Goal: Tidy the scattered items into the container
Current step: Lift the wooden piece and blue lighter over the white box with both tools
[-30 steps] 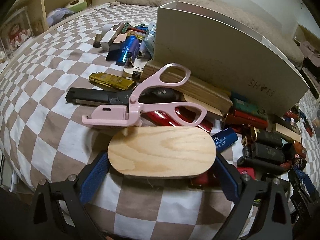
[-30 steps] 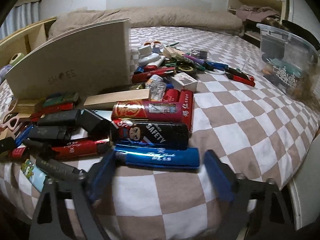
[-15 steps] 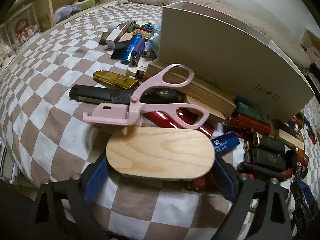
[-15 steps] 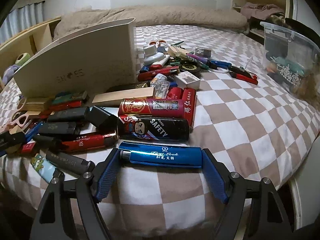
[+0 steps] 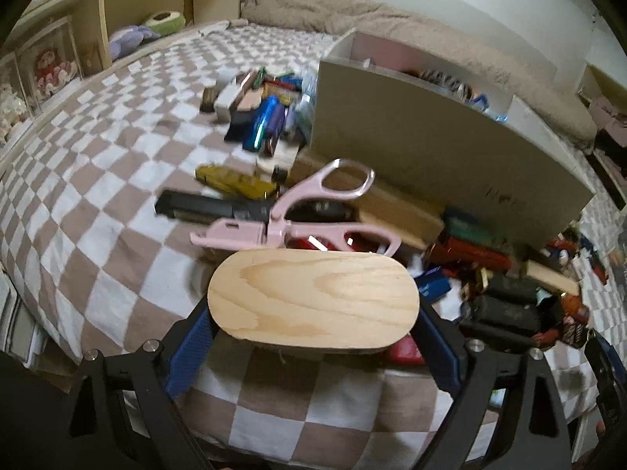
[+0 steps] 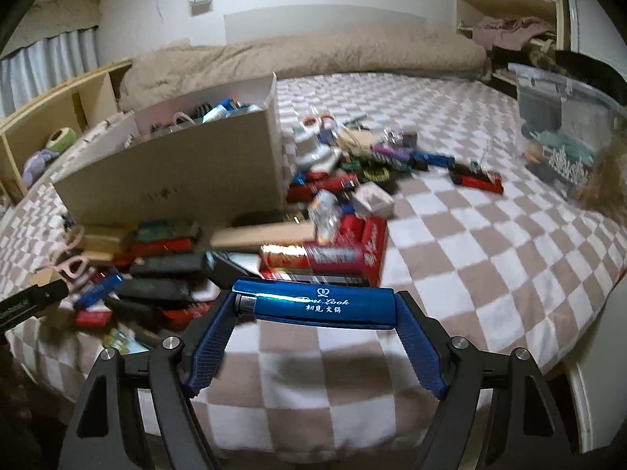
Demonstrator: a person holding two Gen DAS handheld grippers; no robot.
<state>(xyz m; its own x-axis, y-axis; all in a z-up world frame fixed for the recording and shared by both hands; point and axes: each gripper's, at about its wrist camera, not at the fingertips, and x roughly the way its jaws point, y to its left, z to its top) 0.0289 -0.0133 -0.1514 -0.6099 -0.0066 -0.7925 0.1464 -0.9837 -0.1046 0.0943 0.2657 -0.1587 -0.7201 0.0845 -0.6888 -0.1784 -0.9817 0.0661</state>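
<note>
My left gripper is shut on an oval wooden block, its blue pads pressing the two ends. Pink scissors lie just behind the block; I cannot tell whether they rest on it. My right gripper is shut on a shiny blue lighter, gripped end to end and held above the checkered bedspread. The beige cardboard box stands open behind the clutter with several items inside.
Lighters, cases and wooden strips are heaped along the box's front and right side. More items lie at its left end. A clear plastic bin stands far right, wooden shelves far left. The bed edge runs just below both grippers.
My right gripper shut on the blue lighter and raised it off the bedspread. The left pads closed onto the wooden block's ends. Both views now look over the box's rim.
</note>
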